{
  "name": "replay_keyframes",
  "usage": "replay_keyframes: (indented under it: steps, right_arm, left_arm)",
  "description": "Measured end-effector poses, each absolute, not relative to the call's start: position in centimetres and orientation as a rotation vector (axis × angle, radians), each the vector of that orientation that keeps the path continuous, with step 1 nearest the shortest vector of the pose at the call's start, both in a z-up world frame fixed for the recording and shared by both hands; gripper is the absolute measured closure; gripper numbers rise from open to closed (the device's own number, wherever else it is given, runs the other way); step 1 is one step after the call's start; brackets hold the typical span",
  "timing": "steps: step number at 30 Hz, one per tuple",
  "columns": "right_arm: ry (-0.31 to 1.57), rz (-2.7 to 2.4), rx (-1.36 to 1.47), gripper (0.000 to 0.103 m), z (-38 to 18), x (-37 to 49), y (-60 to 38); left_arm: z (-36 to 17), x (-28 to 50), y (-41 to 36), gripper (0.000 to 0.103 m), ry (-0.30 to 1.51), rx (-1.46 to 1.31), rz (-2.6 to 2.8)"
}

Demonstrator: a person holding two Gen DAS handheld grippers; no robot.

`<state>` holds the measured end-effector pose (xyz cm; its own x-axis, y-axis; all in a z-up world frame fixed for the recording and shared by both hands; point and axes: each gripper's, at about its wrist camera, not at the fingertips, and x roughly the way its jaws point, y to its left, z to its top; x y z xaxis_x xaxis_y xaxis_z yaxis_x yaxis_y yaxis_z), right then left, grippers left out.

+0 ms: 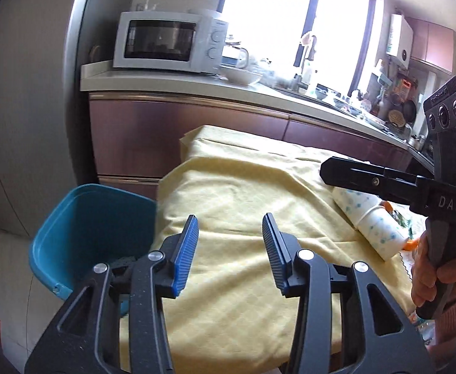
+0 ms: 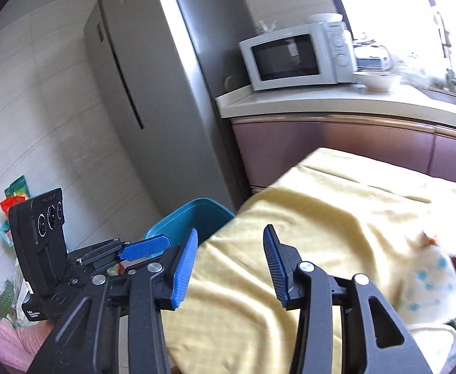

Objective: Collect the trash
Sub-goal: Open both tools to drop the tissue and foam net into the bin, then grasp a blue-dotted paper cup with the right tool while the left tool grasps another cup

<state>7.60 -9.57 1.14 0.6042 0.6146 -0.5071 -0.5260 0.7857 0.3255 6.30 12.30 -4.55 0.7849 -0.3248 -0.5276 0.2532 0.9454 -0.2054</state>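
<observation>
My left gripper (image 1: 231, 249) is open and empty above the near edge of a table under a yellow cloth (image 1: 243, 187). A blue bin (image 1: 84, 218) stands on the floor left of the table; it also shows in the right wrist view (image 2: 196, 215). White paper cups with blue dots (image 1: 371, 221) lie on their side at the table's right, with orange scraps (image 1: 410, 243) behind them. My right gripper (image 2: 229, 260) is open and empty over the cloth; the cups (image 2: 430, 283) lie blurred to its right. In the left wrist view the right gripper's fingertips (image 1: 330, 170) hang above the cups.
A kitchen counter (image 1: 171, 84) with a microwave (image 1: 168, 42), a bowl (image 1: 243, 76) and dishes runs behind the table. A grey fridge (image 2: 153, 93) stands at the left. Coloured packets (image 2: 16, 193) lie on the floor by the wall.
</observation>
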Motion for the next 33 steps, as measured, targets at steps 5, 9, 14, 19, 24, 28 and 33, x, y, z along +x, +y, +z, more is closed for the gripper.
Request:
replay_keyframes:
  steps: [5, 9, 14, 19, 24, 28, 33]
  right_arm:
    - [0.634, 0.526, 0.197, 0.06, 0.3, 5.8, -15.2]
    - [0.638, 0.402, 0.243, 0.059, -1.0, 4.5, -19.8]
    - [0.666, 0.293, 0.312, 0.059, -2.9, 3.4, -24.6]
    - [0.717, 0.267, 0.362, 0.059, -4.8, 3.0, -26.5]
    - [0.742, 0.319, 0.43, 0.059, -6.2, 2.0, -27.1]
    - [0.749, 0.368, 0.463, 0.056, -6.4, 1.9, -26.7]
    - [0.776, 0.424, 0.516, 0.05, -7.1, 2.0, -26.6]
  left_arm:
    - [-4.9, 6.2, 7.5, 0.061, 0.617, -0.091, -0.406]
    - [-5.6, 5.9, 3.8, 0.061, 0.646, -0.066, -0.486]
    - [-6.2, 5.9, 0.0, 0.059, 0.69, -0.05, -0.598]
    - [-6.6, 5.7, -3.3, 0.059, 0.714, -0.018, -0.663]
    - [-6.8, 5.6, -4.4, 0.058, 0.732, -0.009, -0.682]
    - [-7.0, 5.9, -4.5, 0.057, 0.754, -0.024, -0.692]
    - [-7.1, 6.3, -4.8, 0.056, 0.771, -0.027, -0.705]
